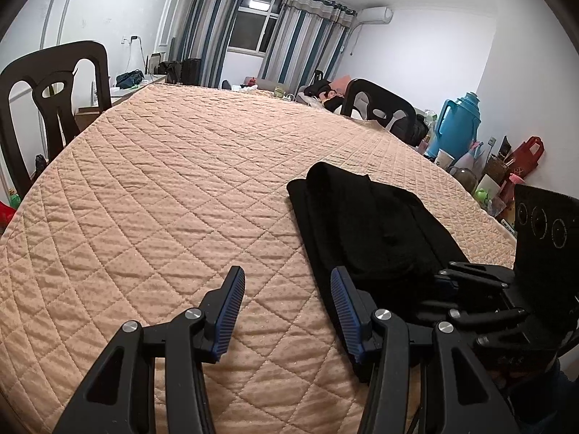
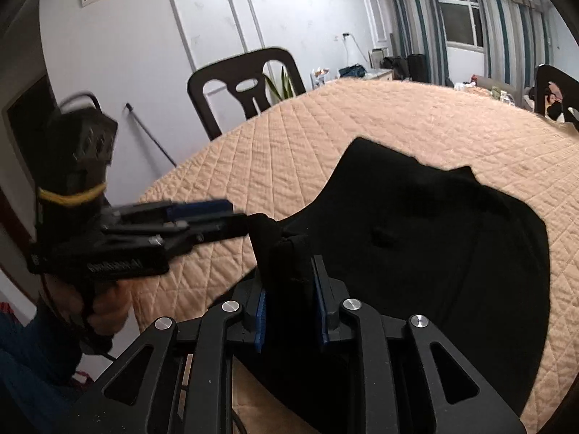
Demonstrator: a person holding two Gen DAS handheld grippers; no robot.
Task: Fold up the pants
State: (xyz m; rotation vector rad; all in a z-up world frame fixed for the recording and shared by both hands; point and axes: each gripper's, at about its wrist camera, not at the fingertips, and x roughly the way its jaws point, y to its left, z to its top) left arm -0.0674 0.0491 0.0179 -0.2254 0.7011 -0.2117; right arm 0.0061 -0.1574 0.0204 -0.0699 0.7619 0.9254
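Two hand-held grippers worked over one pair of black pants (image 2: 416,253) on a table spread with a single peach quilted cover (image 1: 163,199).

Nearest the right wrist camera, the right gripper (image 2: 289,307) had its two blue-padded jaws standing partly apart, with a raised fold of the black fabric between them; whether the pads pressed on the cloth could not be told. The rest of the pants lay folded in a dark mass from the middle of that view out toward 3 o'clock.

At 9 o'clock in the same view, the left gripper (image 2: 213,217), blurred, reached in with its tip at the raised fold; one hand (image 2: 105,307) gripped its handle below a blue sleeve (image 2: 32,361).

From the left wrist camera, the left gripper's (image 1: 287,311) two jaws stood about halfway apart over the bare quilt with nothing between them, and the folded pants (image 1: 362,224) lay just beside its right finger, toward 2 o'clock, with the right gripper (image 1: 470,289) at 3 o'clock on their near end.

Farther back stood two dark chairs, one at 10 o'clock (image 1: 54,101) and one at 1 o'clock (image 1: 380,106). One blue thermos jug (image 1: 457,123) stood at 2 o'clock, and at 12 o'clock a single window (image 1: 253,25) sat between two striped curtains.
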